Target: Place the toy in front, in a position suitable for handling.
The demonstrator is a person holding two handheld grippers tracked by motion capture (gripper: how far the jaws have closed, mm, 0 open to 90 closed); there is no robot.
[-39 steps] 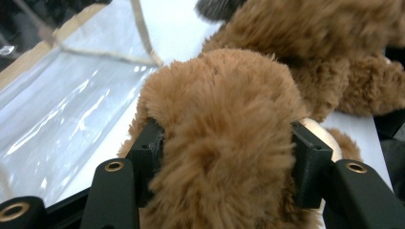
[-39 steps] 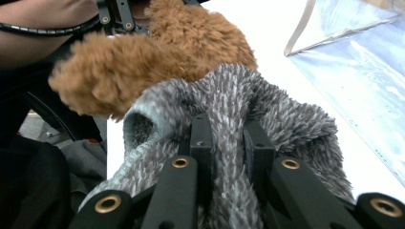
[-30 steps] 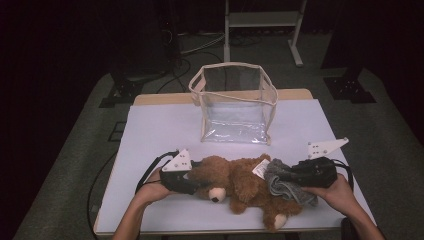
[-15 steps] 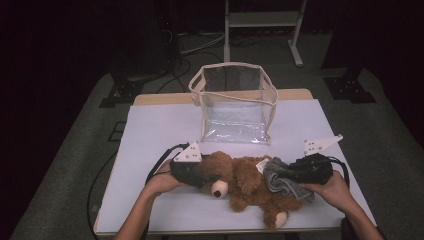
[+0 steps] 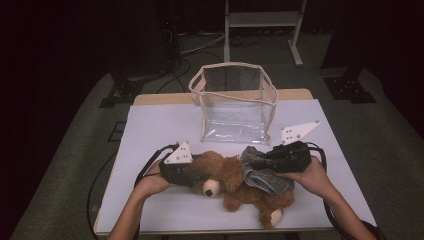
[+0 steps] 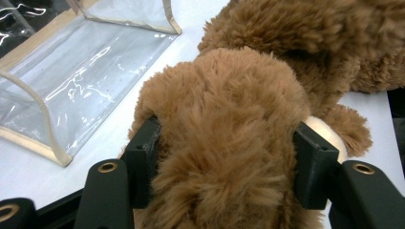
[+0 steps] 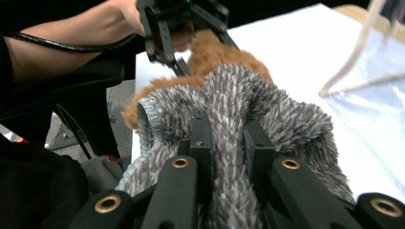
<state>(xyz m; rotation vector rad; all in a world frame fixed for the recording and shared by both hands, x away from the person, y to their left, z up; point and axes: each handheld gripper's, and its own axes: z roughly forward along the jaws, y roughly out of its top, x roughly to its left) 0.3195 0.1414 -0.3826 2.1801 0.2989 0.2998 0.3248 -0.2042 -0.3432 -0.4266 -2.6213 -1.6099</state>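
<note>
A brown plush bear [image 5: 240, 187] is lying on the white table [image 5: 150, 135], just in front of a clear plastic bag [image 5: 234, 102] with cream trim that is standing open. The left gripper [image 5: 197, 172] is reaching in from the bear's head side; in the left gripper view its two jaws are sitting wide apart with a thick roll of brown fur [image 6: 224, 138] filling the gap between them and pressing against both inner faces, so the jaws are clamping the bear. The bag's lower edge is lying beyond and to the left of the left jaw in that view. The right gripper [image 5: 255, 162] is pinching a grey fuzzy cloth [image 7: 229, 143], a narrow fold of which is standing squeezed between its nearly closed jaws. The rest of the cloth is spreading to both sides of the jaws, draping over the bear's body. Beyond the right fingertips the left gripper is facing back.
</note>
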